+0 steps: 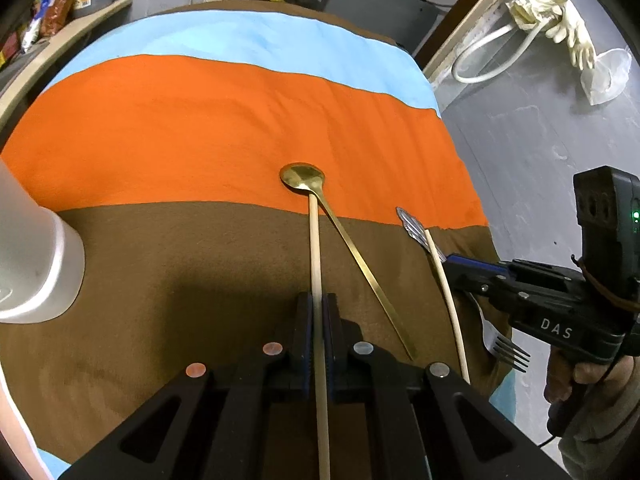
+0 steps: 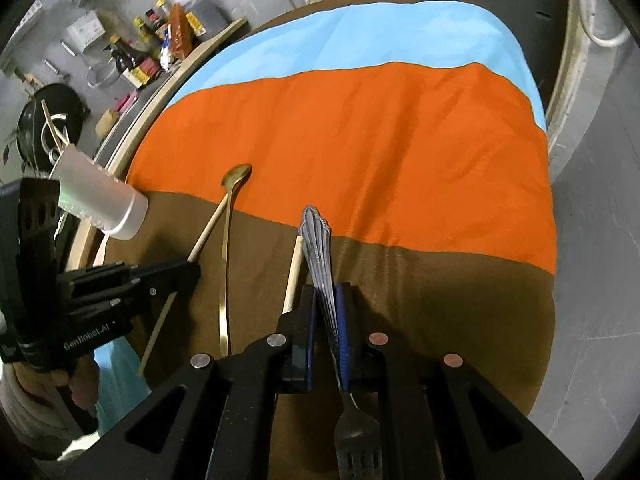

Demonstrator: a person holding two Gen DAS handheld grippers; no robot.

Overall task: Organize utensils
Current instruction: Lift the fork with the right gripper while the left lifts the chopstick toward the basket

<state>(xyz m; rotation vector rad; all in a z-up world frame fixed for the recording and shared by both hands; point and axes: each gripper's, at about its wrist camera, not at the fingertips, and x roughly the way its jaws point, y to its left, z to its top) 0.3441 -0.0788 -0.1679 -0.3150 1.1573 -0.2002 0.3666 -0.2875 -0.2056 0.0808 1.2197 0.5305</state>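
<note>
The pale wooden chopstick [image 1: 315,248] runs straight out along the left gripper [image 1: 318,308], pinched between its two blue-padded jaws, which are closed on the stick's middle. Its far tip reaches just to the bowl of the slim gold-coloured metal spoon [image 1: 303,178], which lies flat on the cloth with its handle slanting back toward the gripper's right side. The stick's long axis lines up with the gripper's own pointing line, so any tilt of the wrist swings the whole length with it.

The silver metal fork [image 2: 318,256] with a ribbed, fan-shaped handle sits clamped between the closed jaws of the right gripper [image 2: 325,300], handle end pointing forward and the tines hanging back under the tool. A second pale wooden chopstick [image 2: 293,276] lies on the cloth just beside the fork's handle, on its left.

The white cylindrical plastic holder [image 2: 100,200], already carrying a few utensils, stands at the table's left edge, nearer the left gripper than the right one. I judge that the left stick has the shorter path to it.

The striped brown, orange and light-blue tablecloth [image 1: 200,128] is bare beyond the spoon, giving open room ahead; the right table edge drops off close to the right gripper.
</note>
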